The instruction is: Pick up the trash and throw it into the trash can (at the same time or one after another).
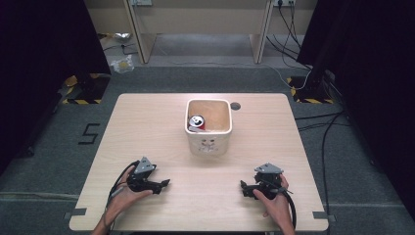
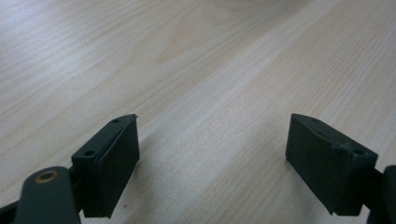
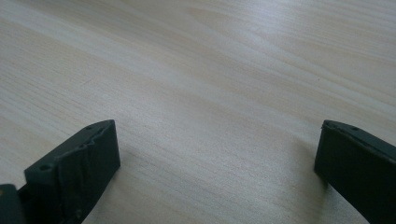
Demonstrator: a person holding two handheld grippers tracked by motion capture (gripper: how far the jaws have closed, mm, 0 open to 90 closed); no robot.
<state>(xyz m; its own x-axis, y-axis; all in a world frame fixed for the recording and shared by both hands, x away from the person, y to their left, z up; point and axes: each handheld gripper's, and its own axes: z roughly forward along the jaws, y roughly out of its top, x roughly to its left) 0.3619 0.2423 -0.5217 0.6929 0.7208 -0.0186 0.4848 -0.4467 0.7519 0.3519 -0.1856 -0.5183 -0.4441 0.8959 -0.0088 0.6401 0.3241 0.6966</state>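
Left gripper held low in left hand, jaws wide apart, right gripper likewise in right hand, tips pointing inward.

Can in bin, mid-table, grippers well apart before it.

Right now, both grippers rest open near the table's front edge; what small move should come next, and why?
Probably lift the left gripper toward the cream bin: the red can lies inside it, both grippers' jaws stand open and empty, and the right gripper sits no closer.
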